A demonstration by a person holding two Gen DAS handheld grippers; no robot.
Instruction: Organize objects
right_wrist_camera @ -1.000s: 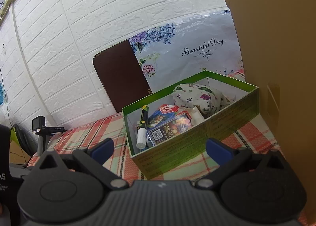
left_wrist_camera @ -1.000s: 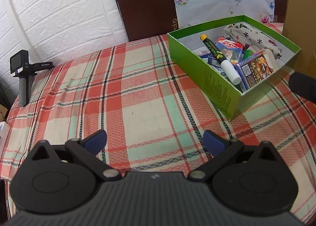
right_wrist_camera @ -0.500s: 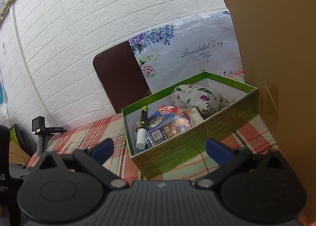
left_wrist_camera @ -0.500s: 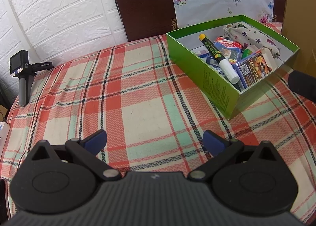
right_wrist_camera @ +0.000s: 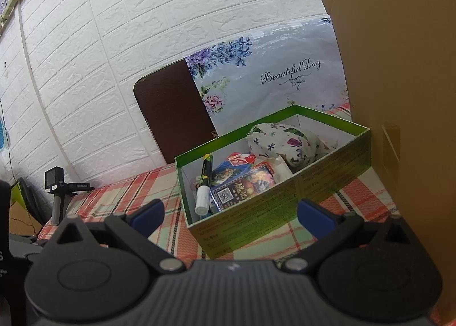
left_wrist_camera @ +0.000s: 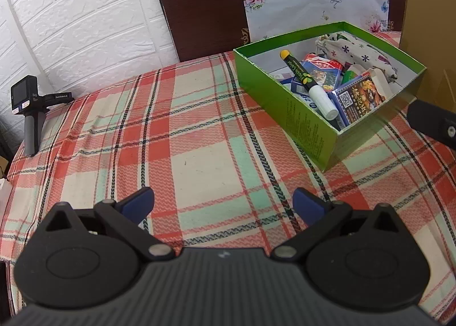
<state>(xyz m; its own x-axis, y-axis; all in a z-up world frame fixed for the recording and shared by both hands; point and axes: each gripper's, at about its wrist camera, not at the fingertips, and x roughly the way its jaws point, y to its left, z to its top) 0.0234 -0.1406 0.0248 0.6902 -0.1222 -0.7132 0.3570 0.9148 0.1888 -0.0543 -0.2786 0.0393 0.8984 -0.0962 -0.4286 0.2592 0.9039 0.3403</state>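
Note:
A green box (left_wrist_camera: pixel 302 123) stands on the plaid tablecloth at the right, also seen straight ahead as the green box (right_wrist_camera: pixel 285 206) in the right wrist view. Inside lie a marker (left_wrist_camera: pixel 309 85) with a white cap, card packs (left_wrist_camera: pixel 357 96) and a patterned cloth pouch (left_wrist_camera: pixel 356 49). My left gripper (left_wrist_camera: pixel 223 202) hovers open over bare cloth, left of and nearer than the box, holding nothing. My right gripper (right_wrist_camera: pixel 230 216) stands open just in front of the box's near wall, empty.
A small camera on a grip (left_wrist_camera: pixel 27 103) stands at the table's far left edge. A large cardboard box (right_wrist_camera: pixel 399 83) rises close at the right. A dark chair back (left_wrist_camera: pixel 199 4) with a floral cover sits behind the table, against a white brick wall.
Both grippers have barely shifted; the box sits slightly higher in the left view. Jaws on both stay open.

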